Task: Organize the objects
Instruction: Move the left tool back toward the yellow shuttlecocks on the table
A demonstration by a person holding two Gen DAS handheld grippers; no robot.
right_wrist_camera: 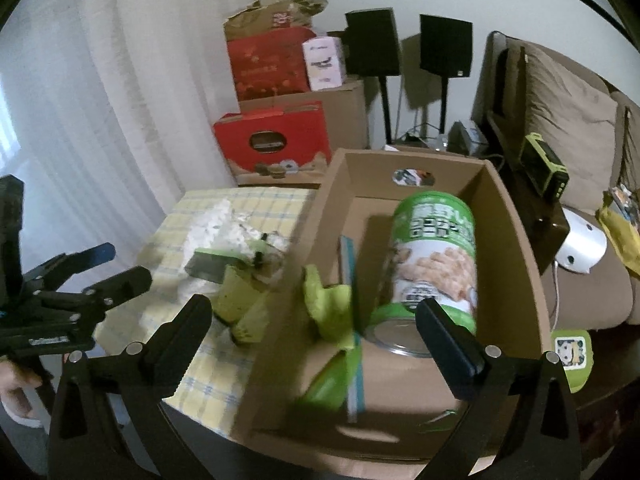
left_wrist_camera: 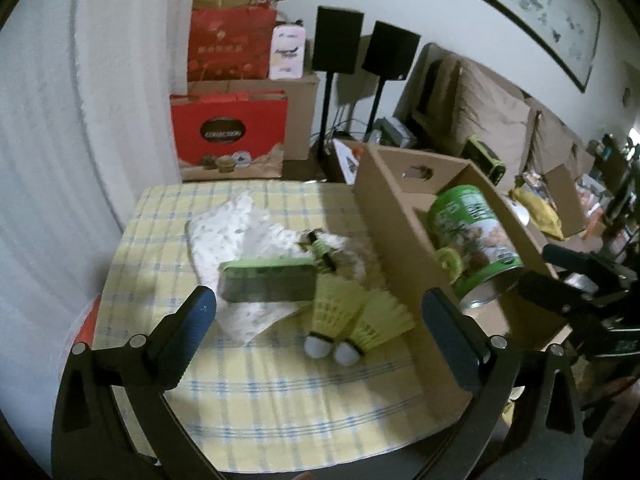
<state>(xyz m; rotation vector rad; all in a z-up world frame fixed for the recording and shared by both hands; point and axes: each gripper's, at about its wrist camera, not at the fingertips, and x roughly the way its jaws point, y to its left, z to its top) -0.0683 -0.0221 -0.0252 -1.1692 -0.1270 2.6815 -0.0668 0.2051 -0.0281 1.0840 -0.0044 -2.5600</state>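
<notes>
- The left gripper [left_wrist_camera: 318, 310] hangs above the desk [left_wrist_camera: 248, 392] with its fingers [left_wrist_camera: 196, 312] spread wide and nothing between the pads; the same gripper shows at the left edge of the right wrist view, where a hand [right_wrist_camera: 16, 392] sits below it.
- On the yellow checked cloth [left_wrist_camera: 160, 240] that covers the desk lies a crumpled white wrapper [left_wrist_camera: 228, 220]; a green tin [left_wrist_camera: 268, 278] rests on it, lying flat.
- Just beside the tin, toward the box, two yellow shuttlecocks [left_wrist_camera: 344, 312] lie side by side with their white corks [left_wrist_camera: 318, 346] pointing to the near edge of the desk; they touch each other and sit close to the box wall.
- A cardboard box [right_wrist_camera: 516, 232] stands at the right end of the desk, open at the top; inside it a green can [right_wrist_camera: 434, 256] lies tilted on its side, with some green wrapping [right_wrist_camera: 326, 308] beside it, too blurred to name more closely.
- The right gripper [right_wrist_camera: 314, 318] hovers over the near side of the box; its fingers [right_wrist_camera: 448, 336] stand far apart and grip nothing.
</notes>
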